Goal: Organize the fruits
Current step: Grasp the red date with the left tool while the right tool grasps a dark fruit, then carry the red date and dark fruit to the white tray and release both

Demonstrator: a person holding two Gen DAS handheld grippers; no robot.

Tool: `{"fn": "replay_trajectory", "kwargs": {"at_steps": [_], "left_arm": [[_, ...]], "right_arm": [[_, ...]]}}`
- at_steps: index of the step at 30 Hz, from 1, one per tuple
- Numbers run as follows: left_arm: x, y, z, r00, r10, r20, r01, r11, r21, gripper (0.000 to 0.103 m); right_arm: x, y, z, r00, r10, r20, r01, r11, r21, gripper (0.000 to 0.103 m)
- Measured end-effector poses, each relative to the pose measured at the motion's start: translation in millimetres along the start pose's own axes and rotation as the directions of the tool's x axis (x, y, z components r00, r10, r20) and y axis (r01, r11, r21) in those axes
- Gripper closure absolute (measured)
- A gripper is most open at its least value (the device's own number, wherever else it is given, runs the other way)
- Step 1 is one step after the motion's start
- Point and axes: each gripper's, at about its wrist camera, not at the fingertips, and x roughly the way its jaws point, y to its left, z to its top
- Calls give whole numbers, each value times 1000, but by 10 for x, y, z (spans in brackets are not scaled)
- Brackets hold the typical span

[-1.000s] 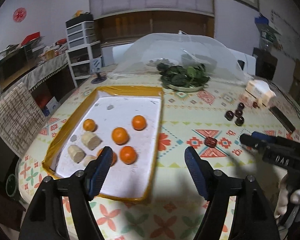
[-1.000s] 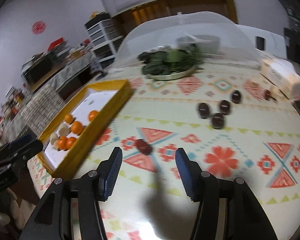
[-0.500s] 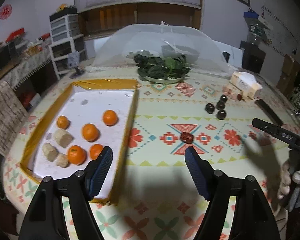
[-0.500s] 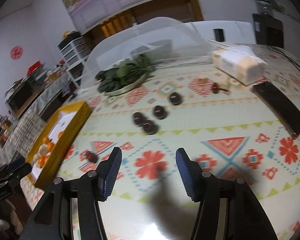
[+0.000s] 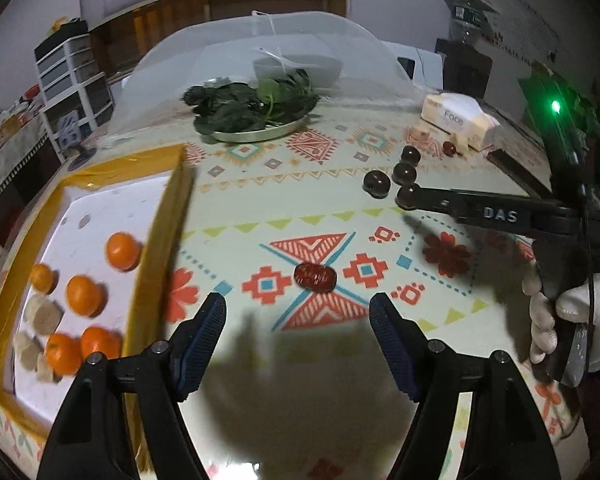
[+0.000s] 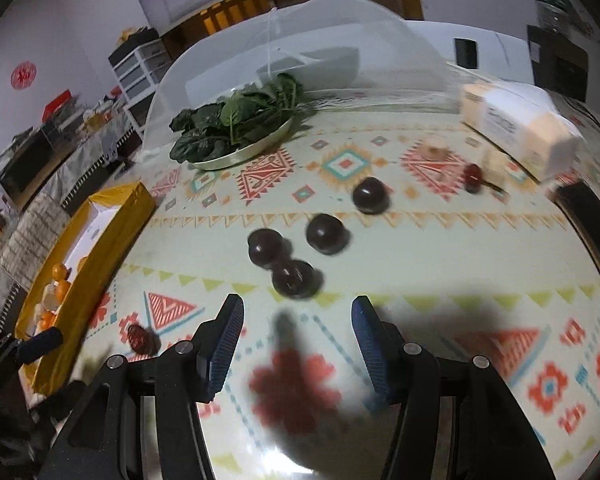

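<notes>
My left gripper [image 5: 298, 316] is open and empty, just short of a wrinkled red date [image 5: 315, 275] on the patterned tablecloth. My right gripper [image 6: 297, 320] is open and empty, just short of the nearest dark plum [image 6: 292, 279]; several more dark plums [image 6: 325, 234] lie beyond it. The date also shows in the right wrist view [image 6: 138, 338]. A yellow-rimmed tray [image 5: 165, 216] at the left holds several oranges [image 5: 122, 251] and beige chunks [image 5: 44, 315]. In the left wrist view the right gripper's finger tip [image 5: 424, 197] sits by the plums [image 5: 376, 184].
A metal plate of dark leafy greens [image 5: 252, 110] stands in front of a mesh food cover [image 5: 268, 48]. A tissue pack [image 5: 458, 120], a small red fruit [image 6: 474, 178] and a black phone [image 6: 588, 216] lie at the right.
The left gripper has swung right, off the tray and towards the date. The right gripper has moved up to the cluster of plums. Both stay open.
</notes>
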Motion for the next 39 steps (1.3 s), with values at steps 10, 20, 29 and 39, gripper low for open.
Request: {"fn": "replay_trajectory", "kwargs": {"at_steps": [10, 20, 29, 39], "left_arm": [[585, -152, 179, 995, -30, -94, 33, 999, 33, 41], [520, -172, 95, 996, -41, -85, 45, 998, 47, 73], [78, 75, -12, 996, -85, -22, 84, 995, -51, 72], [-568, 841, -187, 997, -7, 81, 25, 975, -223, 72]], "right_arm": [[233, 32, 99, 999, -38, -26, 37, 999, -37, 48], [234, 101, 92, 998, -54, -23, 52, 997, -63, 76], [-150, 245, 35, 1000, -13, 24, 15, 998, -59, 76], [-435, 836, 26, 982, 187, 25, -185, 980, -69, 76]]}}
